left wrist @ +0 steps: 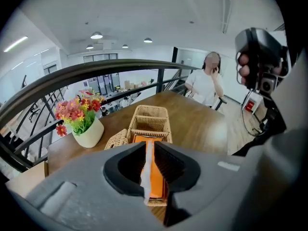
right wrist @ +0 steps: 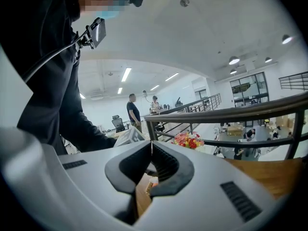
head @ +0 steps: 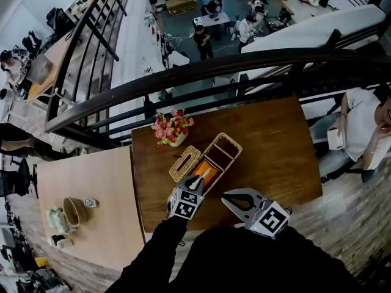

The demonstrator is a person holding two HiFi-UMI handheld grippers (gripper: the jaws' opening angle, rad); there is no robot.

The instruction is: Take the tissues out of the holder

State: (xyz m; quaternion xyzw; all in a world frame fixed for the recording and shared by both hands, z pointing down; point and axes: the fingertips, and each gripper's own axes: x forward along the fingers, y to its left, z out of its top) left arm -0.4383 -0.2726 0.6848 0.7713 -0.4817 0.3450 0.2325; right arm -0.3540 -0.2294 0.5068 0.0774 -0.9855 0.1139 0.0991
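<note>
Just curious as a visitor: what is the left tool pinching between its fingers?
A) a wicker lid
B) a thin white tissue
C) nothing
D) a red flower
B: the left gripper is shut on a thin white tissue, above the orange tissue pack in the woven wicker holder.

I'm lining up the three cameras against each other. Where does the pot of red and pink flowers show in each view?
Head view: flower pot just above centre, at the table's far left corner, left of the wicker holder.
Left gripper view: flower pot at middle left, beside the holder.
Right gripper view: flower pot small, right of centre; only the blooms show.
Shared landmark: the dark handrail behind it.
</note>
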